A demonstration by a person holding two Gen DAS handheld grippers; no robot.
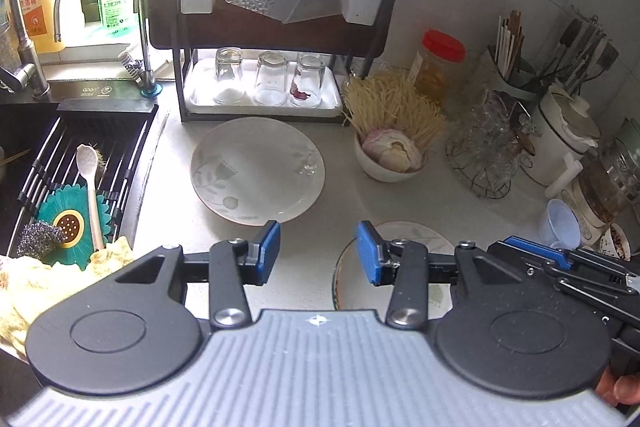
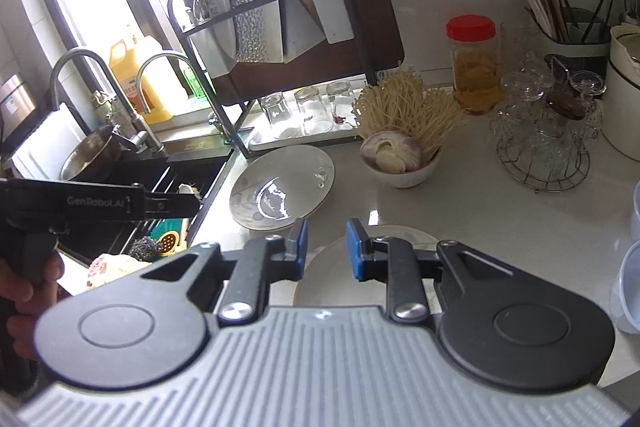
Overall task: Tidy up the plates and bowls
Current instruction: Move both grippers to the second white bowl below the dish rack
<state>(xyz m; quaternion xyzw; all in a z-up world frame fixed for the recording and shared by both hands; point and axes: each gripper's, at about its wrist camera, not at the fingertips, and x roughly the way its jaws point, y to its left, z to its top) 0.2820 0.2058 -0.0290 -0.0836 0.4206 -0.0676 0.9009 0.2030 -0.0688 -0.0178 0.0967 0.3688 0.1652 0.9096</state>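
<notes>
A large white plate with a leaf pattern [image 1: 258,171] lies on the counter in front of the dish rack; it also shows in the right wrist view [image 2: 282,187]. A smaller patterned plate [image 1: 404,269] lies nearer, partly hidden under my grippers, also in the right wrist view [image 2: 332,267]. A white bowl [image 1: 394,165] holds noodles and an onion; it also shows in the right wrist view [image 2: 402,169]. My left gripper [image 1: 318,253] is open and empty above the counter between the plates. My right gripper [image 2: 327,247] is open and empty above the small plate.
A black dish rack [image 1: 280,27] with upturned glasses on a white tray [image 1: 264,99] stands at the back. The sink [image 1: 72,187] with a drain rack, spoon and sponges is at left. A red-lidded jar [image 1: 436,67], a wire glass holder [image 1: 486,151] and utensil holders stand at right.
</notes>
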